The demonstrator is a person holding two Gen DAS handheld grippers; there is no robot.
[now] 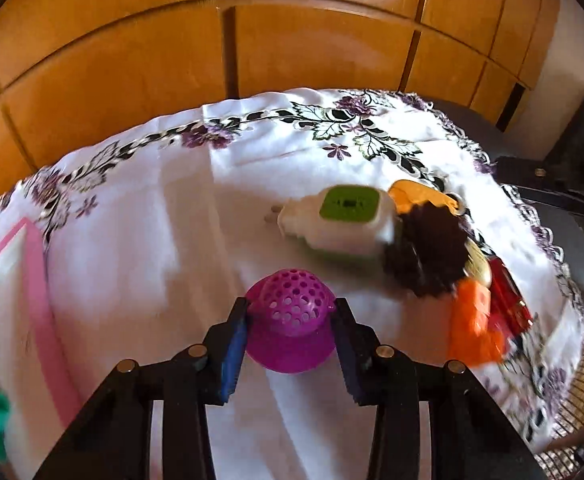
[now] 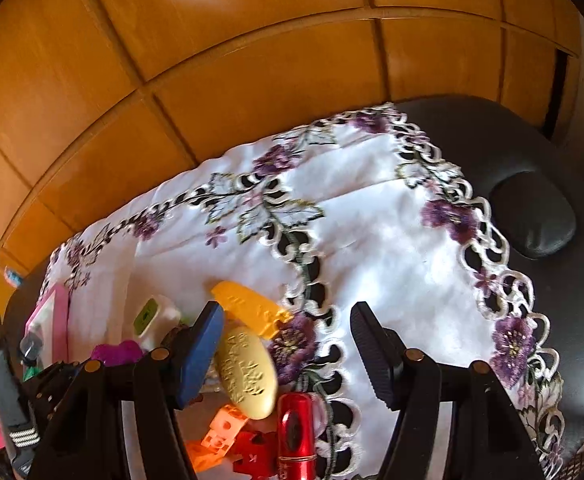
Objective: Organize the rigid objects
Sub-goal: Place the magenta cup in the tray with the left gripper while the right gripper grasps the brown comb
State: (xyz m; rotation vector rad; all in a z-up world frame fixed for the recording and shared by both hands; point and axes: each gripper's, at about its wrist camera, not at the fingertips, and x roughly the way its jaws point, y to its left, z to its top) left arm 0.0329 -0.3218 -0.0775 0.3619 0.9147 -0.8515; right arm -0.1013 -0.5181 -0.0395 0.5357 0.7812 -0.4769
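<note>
At nine o'clock in the left wrist view a pink tray (image 1: 37,296) sits at the cloth's (image 1: 151,220) edge, something green at its near corner; I take it for the sorting place, though that is a guess. At six o'clock the left gripper (image 1: 292,320) is clenched on a purple strainer (image 1: 292,320), dome up, brim on the cloth, pads against both flanks. So the step in hand is the pick: grip made, lift not yet begun. Next comes a straight rise, then a swing toward nine o'clock; the perforated wall looks springy, so the squeeze wants to stay gentle.

From one to four o'clock the rest lies heaped: white-green plug (image 1: 344,224), dark scalloped piece (image 1: 428,252), orange block (image 1: 476,320), red tube (image 1: 508,300).

In the right wrist view the right gripper (image 2: 287,352) hangs open, nothing in it, over a cream oval (image 2: 247,372) at six o'clock.
</note>
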